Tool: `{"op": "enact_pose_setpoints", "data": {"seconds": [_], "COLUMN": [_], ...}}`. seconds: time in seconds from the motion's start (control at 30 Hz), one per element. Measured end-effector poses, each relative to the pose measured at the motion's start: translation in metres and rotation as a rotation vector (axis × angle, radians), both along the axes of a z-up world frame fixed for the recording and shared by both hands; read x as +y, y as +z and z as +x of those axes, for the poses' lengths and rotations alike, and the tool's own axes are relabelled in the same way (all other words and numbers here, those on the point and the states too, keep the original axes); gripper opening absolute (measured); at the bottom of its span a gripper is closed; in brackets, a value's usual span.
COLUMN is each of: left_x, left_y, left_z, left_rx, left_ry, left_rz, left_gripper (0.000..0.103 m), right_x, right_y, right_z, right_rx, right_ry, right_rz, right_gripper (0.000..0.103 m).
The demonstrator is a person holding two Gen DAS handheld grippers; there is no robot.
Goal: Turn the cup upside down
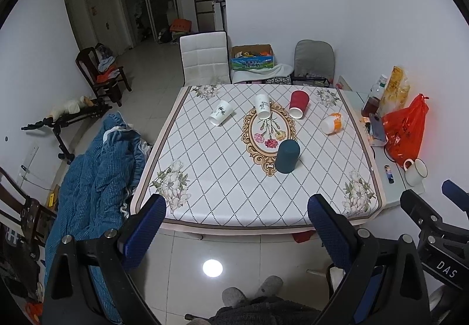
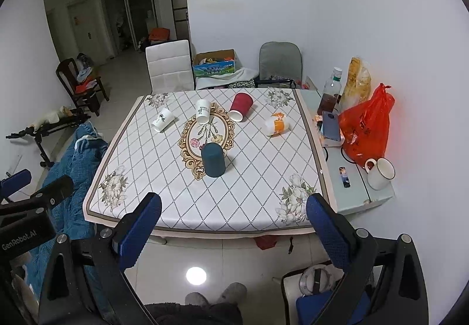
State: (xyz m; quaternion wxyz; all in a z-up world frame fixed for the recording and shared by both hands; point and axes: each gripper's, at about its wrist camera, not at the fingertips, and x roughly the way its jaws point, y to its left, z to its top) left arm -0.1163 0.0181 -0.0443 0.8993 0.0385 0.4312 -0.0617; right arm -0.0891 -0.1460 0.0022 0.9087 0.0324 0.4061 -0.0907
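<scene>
Left gripper (image 1: 236, 225) and right gripper (image 2: 234, 224): both released, empty, held short of the table's near edge (image 2: 205, 229). On the tablecloth, left to right, 4 paper cups lie tipped: leaf-print white (image 2: 163, 119); tall white (image 2: 202, 111); red (image 2: 241, 106); orange-and-white (image 2: 276, 124); the dark teal cup (image 2: 214, 159) already stands inverted, nearest. Likely step: approach 1 tipped cup side-on; grip mid-wall lightly, since paper crushes; rotate rim-down; set flat.

My right gripper (image 1: 451, 207) is cut off at frame edge; white cups' (image 2: 163, 119) print too small to read.
</scene>
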Motion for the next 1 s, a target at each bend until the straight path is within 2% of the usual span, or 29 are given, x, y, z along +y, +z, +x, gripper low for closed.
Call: {"op": "enact_pose_setpoints", "data": {"seconds": [1.0], "left_x": [-0.0021], "left_y": [-0.0014], "left_z": [-0.0093], "left_rx": [-0.019], "left_ry": [-0.008], "left_rz": [0.010], "left_gripper": [0.099], "right_x": [-0.0015], "right_y": [-0.0054], "right_z": [-0.0039], "right_rx": [0.003], "right_ry": [0.004], "right_rz": [0.009], "right_gripper": [0.101]}}
